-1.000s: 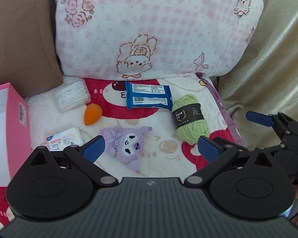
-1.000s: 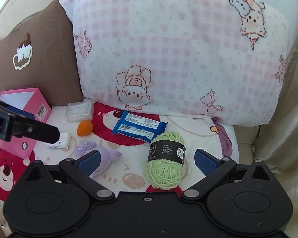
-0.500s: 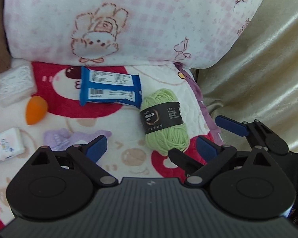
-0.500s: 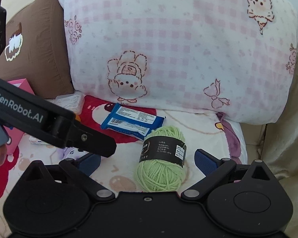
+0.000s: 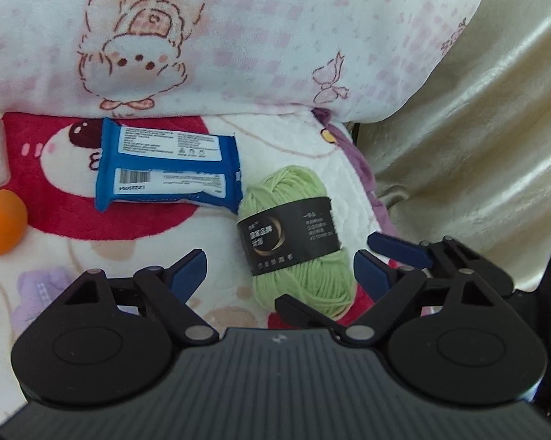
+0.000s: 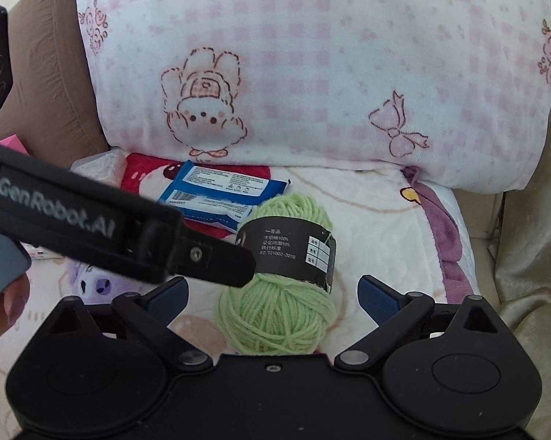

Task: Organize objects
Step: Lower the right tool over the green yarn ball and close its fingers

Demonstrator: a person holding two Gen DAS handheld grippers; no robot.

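A green yarn ball [image 5: 297, 242] with a black label lies on the printed blanket [image 5: 293, 146]; it also shows in the right wrist view [image 6: 279, 308]. My left gripper [image 5: 279, 275] is open, its jaws on either side of the yarn's near end. My right gripper [image 6: 273, 295] is open, and the yarn lies between its jaws. The left gripper's body [image 6: 92, 227] crosses the right wrist view from the left. A blue wipes pack [image 5: 169, 172] lies left of the yarn. An orange sponge [image 5: 4, 222] and a purple plush [image 5: 40, 289] lie further left.
A pink checked pillow [image 6: 312, 66] stands behind the objects. A brown cushion [image 6: 44, 73] is at the left. A cream drape [image 5: 477, 128] hangs at the right. A clear box [image 6: 99, 165] and a corner of a pink box [image 6: 13, 143] sit at the left.
The left gripper has swung right and closer, from over the plush to the yarn. The right gripper has moved closer to the yarn. Both stay open.
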